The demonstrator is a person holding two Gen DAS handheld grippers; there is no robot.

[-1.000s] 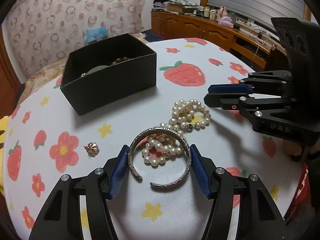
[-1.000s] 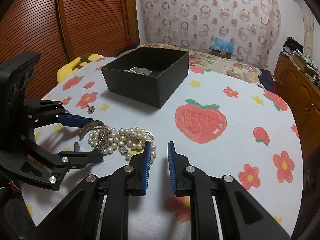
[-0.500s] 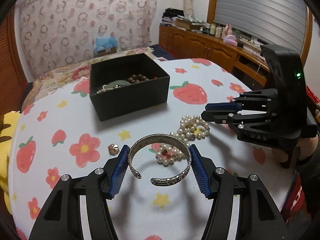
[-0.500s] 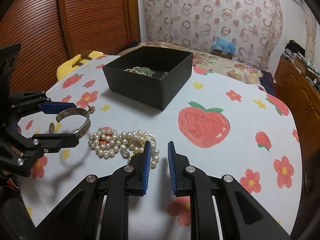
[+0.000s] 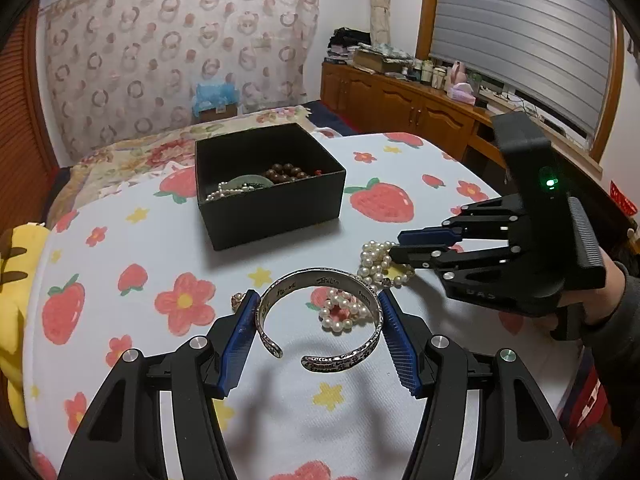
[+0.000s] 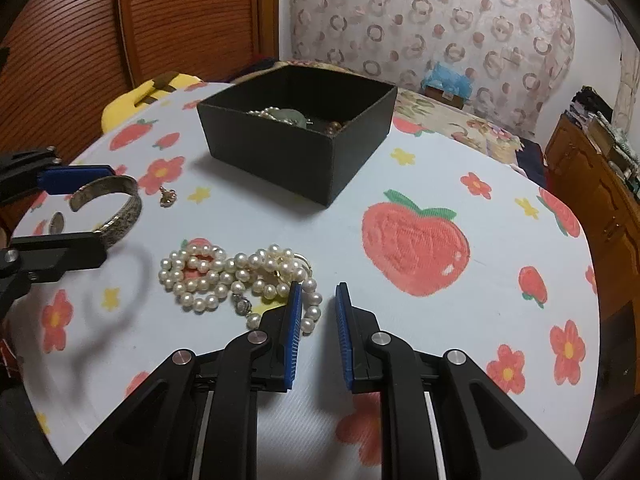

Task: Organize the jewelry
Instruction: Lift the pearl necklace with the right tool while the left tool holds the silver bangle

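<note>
Left gripper (image 5: 318,330) fingers clamp engraved silver open cuff bracelet (image 5: 319,312) above the fruit-print desk (image 5: 168,248), near the black cardboard box (image 5: 269,184); right gripper (image 6: 317,334) fingers narrowly apart, empty, beside white pearl necklace (image 6: 236,276).

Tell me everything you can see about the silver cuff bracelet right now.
The silver cuff bracelet is an open C-shaped metal band, textured outside and engraved with lettering inside, its gap facing the camera. The left gripper is shut on it, one blue-padded jaw pressing each side. It is held roughly level above the tablecloth, where its shadow falls. The pearl necklace lies beneath and beyond it, apparently not touching.
</note>
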